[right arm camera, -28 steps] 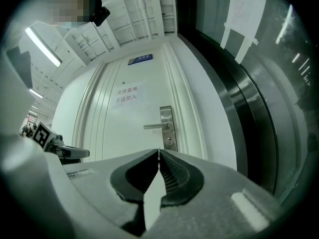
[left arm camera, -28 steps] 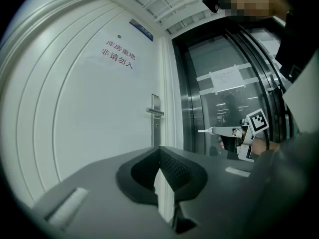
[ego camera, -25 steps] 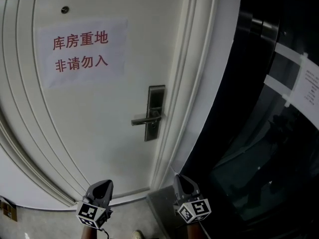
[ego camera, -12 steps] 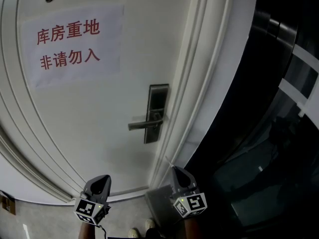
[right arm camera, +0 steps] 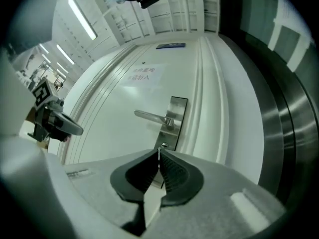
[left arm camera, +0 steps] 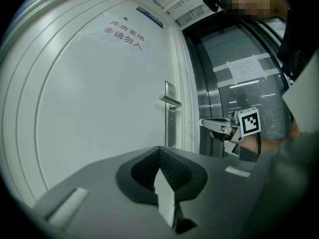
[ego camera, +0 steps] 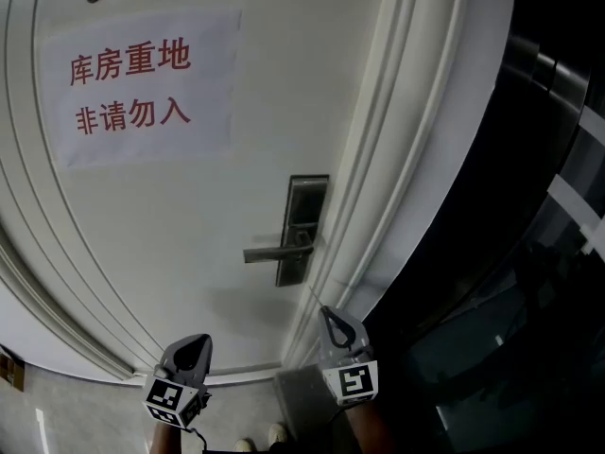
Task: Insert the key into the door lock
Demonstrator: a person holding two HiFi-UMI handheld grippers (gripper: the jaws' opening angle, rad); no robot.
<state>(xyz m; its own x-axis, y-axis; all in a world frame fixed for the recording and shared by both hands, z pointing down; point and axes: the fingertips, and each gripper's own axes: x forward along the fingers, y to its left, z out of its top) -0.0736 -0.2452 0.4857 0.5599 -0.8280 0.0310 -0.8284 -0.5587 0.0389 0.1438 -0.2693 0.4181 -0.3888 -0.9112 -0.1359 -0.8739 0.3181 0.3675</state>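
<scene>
Key (right arm camera: 159, 156): pinched in R tool (ego camera: 325, 314), blade pointing fwd.
Lock (right arm camera: 178, 111): straight ahead, just above key tip; R nearer.
L tool (left arm camera: 160, 153): closed, empty.

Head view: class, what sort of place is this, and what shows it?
Probably a corridor outside a storeroom: a white door, its paper notice in red characters, a lever handle, and steel lift-like doors beside it.

One door (ego camera: 189, 216) is counted, with one lock plate (ego camera: 306, 206), one lever handle (ego camera: 269, 253) and one paper notice (ego camera: 142, 88) on it. Two grippers are counted, the left gripper (ego camera: 200, 341) and the right gripper (ego camera: 326, 313), and one key (right arm camera: 159, 152)
</scene>
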